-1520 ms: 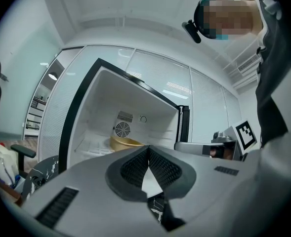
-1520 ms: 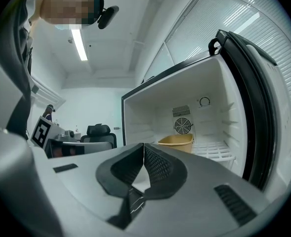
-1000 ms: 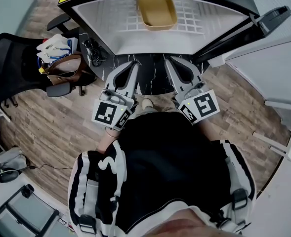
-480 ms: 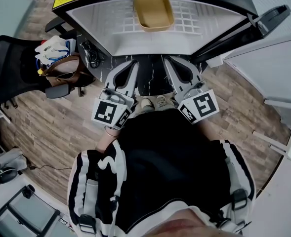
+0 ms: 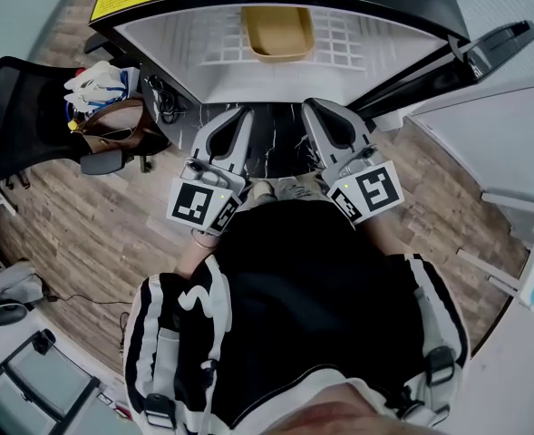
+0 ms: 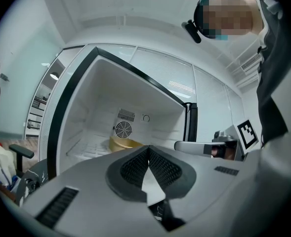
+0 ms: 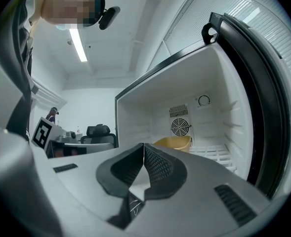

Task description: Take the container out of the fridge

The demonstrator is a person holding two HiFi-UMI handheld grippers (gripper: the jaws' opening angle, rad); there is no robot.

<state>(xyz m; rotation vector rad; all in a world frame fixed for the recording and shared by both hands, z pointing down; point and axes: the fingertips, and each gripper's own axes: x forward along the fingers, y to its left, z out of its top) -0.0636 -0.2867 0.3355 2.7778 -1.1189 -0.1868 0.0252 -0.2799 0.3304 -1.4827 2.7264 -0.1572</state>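
The head view looks steeply down onto the open fridge (image 5: 162, 42). Both gripper views face level into it from nearby, sharing its yellow container (image 5: 278, 33).

container (image 5: 278, 33): smooth matt plastic | shelf (image 5: 350, 33): wire grid | floor (image 5: 85, 234): wood-grain planks

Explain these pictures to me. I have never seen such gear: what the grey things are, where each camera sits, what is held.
No robot here: a person holds a two-jaw gripper in each hand. The head view looks down from the person's head onto the left gripper and right gripper, each carrying a black-and-white marker cube. The other two views come from cameras riding on the grippers, looking along their jaws. Both pairs of jaws are shut, with nothing between them. Ahead stands an open fridge; a yellow container sits on its wire shelf, near the back wall. Neither gripper touches it.
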